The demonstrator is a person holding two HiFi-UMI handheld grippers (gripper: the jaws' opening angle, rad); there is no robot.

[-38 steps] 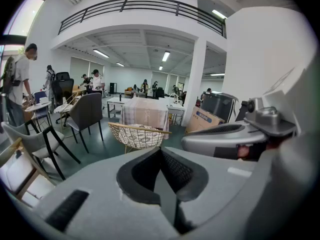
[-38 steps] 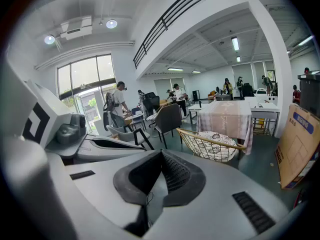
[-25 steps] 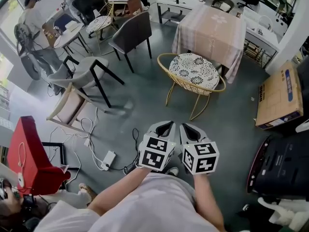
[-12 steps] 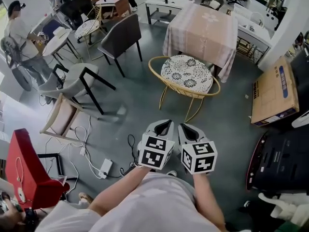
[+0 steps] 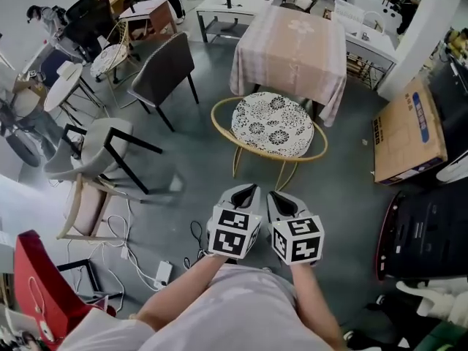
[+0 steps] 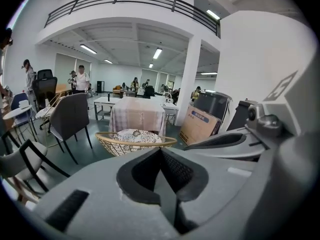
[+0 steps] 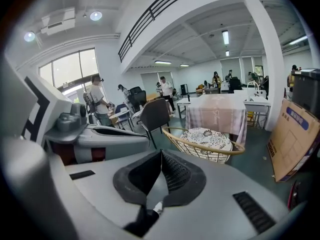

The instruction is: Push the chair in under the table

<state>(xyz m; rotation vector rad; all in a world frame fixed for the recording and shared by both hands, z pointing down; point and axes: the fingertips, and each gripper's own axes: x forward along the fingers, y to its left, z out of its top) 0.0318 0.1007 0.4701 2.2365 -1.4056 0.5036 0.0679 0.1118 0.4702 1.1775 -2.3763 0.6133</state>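
Low at the head view's centre, the left gripper (image 5: 247, 190) and right gripper (image 5: 278, 196) sit side by side below the wicker chair (image 5: 272, 123), which stands just before the table (image 5: 290, 46). The left gripper view shows its jaws pressed together and empty, and the right gripper view shows the same.

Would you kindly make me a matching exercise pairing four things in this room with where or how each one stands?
Things:
1. wicker chair
2. table
3. cardboard box
4. dark grey chair

Places or states:
A. far right in the head view
B. draped in a pale cloth
C. left of the table
D. pulled out from the table, with a patterned cushion

Pairs: 1-D, 2-B, 3-A, 4-C
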